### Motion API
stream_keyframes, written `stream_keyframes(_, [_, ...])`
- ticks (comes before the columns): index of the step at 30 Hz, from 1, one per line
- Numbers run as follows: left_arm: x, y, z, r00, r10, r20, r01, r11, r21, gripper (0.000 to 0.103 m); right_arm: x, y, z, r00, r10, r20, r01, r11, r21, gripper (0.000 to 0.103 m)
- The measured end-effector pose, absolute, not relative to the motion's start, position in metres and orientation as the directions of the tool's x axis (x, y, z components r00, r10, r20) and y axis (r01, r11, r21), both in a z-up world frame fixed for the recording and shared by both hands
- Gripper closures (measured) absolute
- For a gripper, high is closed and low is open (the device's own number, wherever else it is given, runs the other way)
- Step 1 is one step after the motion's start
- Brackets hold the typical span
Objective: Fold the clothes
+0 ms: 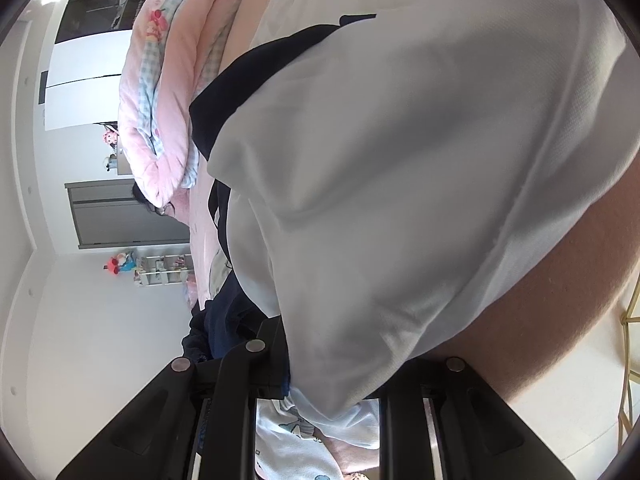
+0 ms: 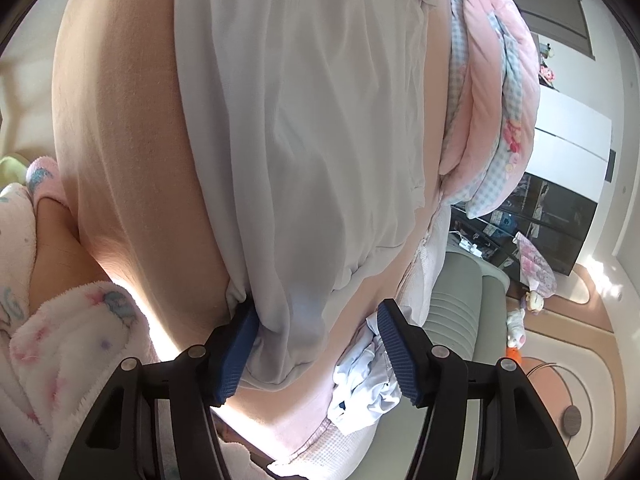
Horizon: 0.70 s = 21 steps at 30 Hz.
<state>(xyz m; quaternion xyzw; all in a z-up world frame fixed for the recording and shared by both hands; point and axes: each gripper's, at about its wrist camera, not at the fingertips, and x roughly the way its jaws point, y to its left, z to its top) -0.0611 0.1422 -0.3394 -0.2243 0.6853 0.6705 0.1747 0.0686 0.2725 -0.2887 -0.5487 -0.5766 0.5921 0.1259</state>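
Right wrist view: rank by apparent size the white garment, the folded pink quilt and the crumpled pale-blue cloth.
1. White garment, largest, though nearest the camera.
2. Folded pink quilt.
3. Crumpled pale-blue cloth, smallest.

1. The way ahead of the left gripper (image 1: 320,392) is blocked by the draped white garment (image 1: 400,160).
2. Passage beyond is barred by the pink quilt (image 2: 496,92).
3. Free room is left beside the right gripper (image 2: 316,344), over the bare pink sheet (image 2: 128,160).

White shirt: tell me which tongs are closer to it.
Left. The left tongs are shut on the white shirt; the right tongs straddle its edge, open.
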Motion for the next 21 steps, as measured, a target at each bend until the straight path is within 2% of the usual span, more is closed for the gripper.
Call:
stream_keyframes(5, [-0.062,0.14,-0.333,-0.821,-0.061,-0.568,-0.568,-0.014,0.823,0.087,0.073,0.267,-0.274,-0.335,0.733,-0.592,0.449,-0.428,-0.784,0.041])
stream_keyframes(10, [-0.066,0.137,-0.304,-0.743,0.004,-0.67,-0.664,-0.137,0.735,0.089,0.077,0.259,-0.278,-0.362,0.736,-0.572,0.462,-0.391,-0.796,0.041])
stream_keyframes(15, [-0.067,0.139,-0.279,-0.752,0.047,-0.657,-0.655,-0.159,0.738,0.09,0.073,0.24,-0.267,-0.377,0.664,-0.646,0.451,-0.477,-0.754,0.041])
stream_keyframes(21, [-0.07,0.146,-0.26,-0.758,0.075,-0.648,-0.648,-0.196,0.736,0.09,0.073,0.219,-0.27,-0.431,0.652,-0.624,0.457,-0.438,-0.774,0.036])
